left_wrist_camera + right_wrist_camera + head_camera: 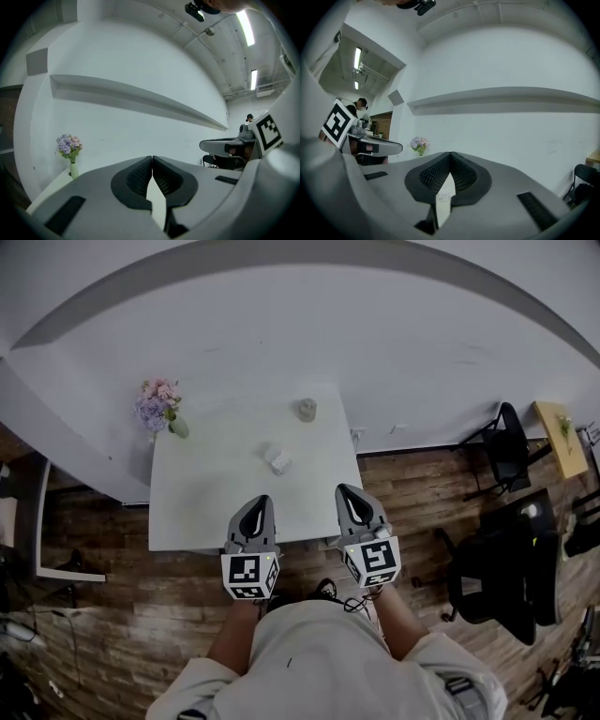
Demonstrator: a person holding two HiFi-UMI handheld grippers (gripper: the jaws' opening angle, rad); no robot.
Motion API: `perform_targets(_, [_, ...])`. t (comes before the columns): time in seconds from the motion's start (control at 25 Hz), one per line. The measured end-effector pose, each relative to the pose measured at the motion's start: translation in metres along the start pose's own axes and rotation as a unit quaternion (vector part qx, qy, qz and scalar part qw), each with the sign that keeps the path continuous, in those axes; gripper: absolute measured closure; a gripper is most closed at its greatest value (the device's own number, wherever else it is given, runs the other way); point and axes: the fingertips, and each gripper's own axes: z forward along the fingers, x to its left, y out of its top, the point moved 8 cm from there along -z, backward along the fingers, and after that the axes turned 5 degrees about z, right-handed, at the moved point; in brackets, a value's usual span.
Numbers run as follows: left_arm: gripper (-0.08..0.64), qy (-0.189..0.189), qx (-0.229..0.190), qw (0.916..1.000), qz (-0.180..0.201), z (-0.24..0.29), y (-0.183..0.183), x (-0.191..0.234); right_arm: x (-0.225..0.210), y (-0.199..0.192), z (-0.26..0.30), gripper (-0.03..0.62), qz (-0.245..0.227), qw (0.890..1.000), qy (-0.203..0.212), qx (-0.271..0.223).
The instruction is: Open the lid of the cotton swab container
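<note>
On the white table [206, 502] a small clear container with white contents [277, 461] lies near the middle, likely the cotton swab container. A grey round jar [306, 410] stands farther back. My left gripper [262, 500] and right gripper [344, 489] hover side by side over the table's near edge, well short of both things. Both are shut with nothing between the jaws. In the left gripper view the left gripper [152, 158] points at the white wall. The right gripper [450, 153] in its own view does the same. Neither gripper view shows the container.
A vase of pink and purple flowers [157, 405] stands at the table's back left corner, also seen as flowers [69, 145] and flowers [419, 143]. Black chairs [506, 451] and dark furniture [502, 568] stand on the wooden floor to the right. A long ledge [140, 98] runs along the wall.
</note>
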Motion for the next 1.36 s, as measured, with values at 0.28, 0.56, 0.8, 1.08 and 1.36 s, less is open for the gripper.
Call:
perform_targets(0.28, [0.540, -0.003, -0.002, 1.0000, 0.004, 0.001, 0.003, -0.004, -0.006, 0.004, -0.003, 0.594, -0.004, 1.000, 0.000, -0.004])
perform_targets(0.56, [0.540, -0.007, -0.009, 0.9998, 0.014, 0.004, 0.007, -0.004, -0.008, 0.005, -0.004, 0.594, -0.007, 1.000, -0.007, -0.001])
perform_targets(0.8, [0.540, -0.003, -0.008, 0.9999, 0.013, 0.001, 0.004, -0.005, -0.010, 0.003, -0.007, 0.594, -0.007, 1.000, -0.010, -0.003])
perform_targets(1.08, [0.540, 0.000, -0.007, 0.9999, 0.010, -0.004, 0.003, -0.002, -0.005, -0.001, -0.008, 0.594, -0.008, 1.000, -0.002, 0.002])
perform_targets(1.36, [0.540, -0.004, -0.008, 0.9999, 0.005, -0.008, 0.000, -0.002, -0.003, 0.000, -0.011, 0.594, -0.006, 1.000, -0.005, 0.000])
